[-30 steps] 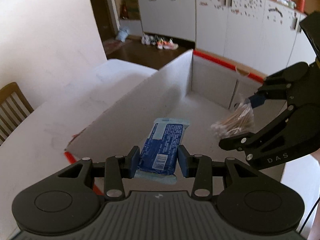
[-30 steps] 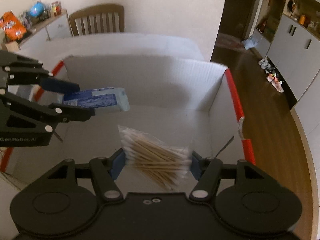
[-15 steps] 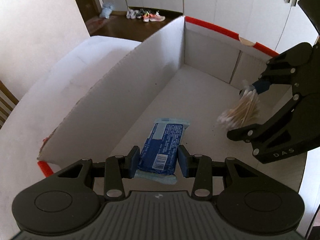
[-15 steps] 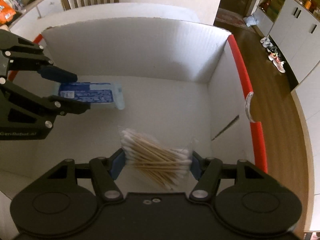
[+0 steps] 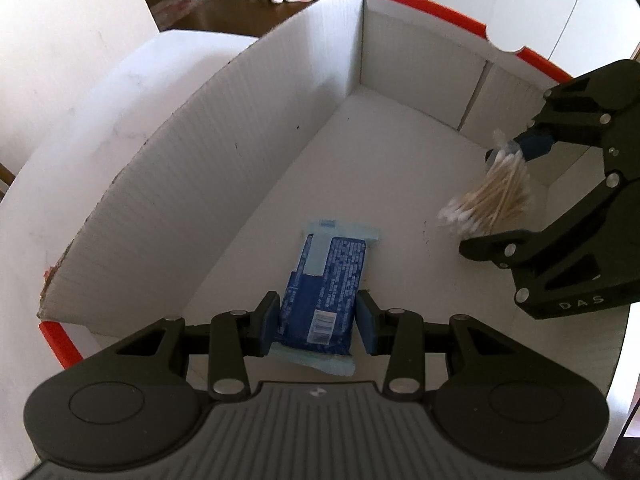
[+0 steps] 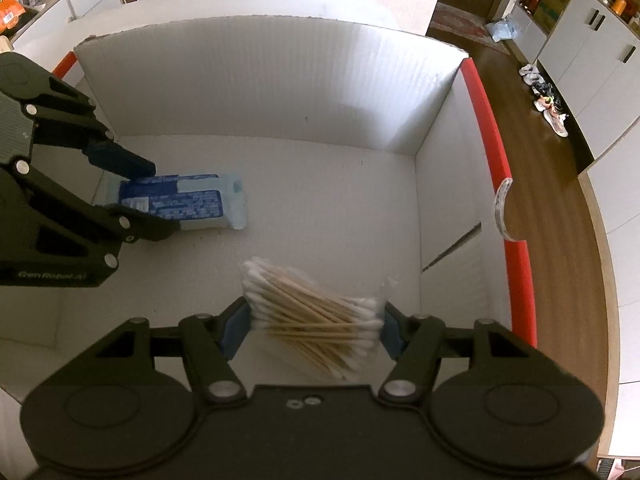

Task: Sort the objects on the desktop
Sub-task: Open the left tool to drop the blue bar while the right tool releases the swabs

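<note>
Inside the white cardboard box, left tongs pinch a blue wet-wipes pack lengthwise just above the floor, while right tongs pinch a cotton-swab bag crosswise beside it.

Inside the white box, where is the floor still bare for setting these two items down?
Bare: the white cardboard box floor from the far wall to the red-edged side. Crowded: near side, where blue tissue packet and bag of cotton swabs hang in the tongs.
</note>
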Available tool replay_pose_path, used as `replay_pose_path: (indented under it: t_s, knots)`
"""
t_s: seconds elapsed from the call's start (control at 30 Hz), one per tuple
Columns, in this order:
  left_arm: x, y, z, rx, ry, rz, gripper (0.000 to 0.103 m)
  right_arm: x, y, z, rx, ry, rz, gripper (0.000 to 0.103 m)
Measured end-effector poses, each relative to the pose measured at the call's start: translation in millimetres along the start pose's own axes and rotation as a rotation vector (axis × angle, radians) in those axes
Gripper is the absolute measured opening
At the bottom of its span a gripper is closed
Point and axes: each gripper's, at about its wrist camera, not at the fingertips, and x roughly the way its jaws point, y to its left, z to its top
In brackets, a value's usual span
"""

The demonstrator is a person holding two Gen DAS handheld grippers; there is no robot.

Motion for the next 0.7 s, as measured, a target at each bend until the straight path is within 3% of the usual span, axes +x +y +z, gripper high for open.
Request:
replay_pose_path:
  t_s: [0.3,0.5,0.7]
  knots:
    - [10,-4,4,0.014,0.084,0.019,0.039,-4,-3,-2,0.0,-0.013,0.006,0.069]
    - [8,-6,3,0.022,0.072,0.022,0.04,-16,-3,-8,0.012,-0.04,0.021,0.073]
    - [-10,-2,-5,-0.013,0.005,0.02,0.056,-36,-4,-8,0.03,-0.089,0.03,0.079]
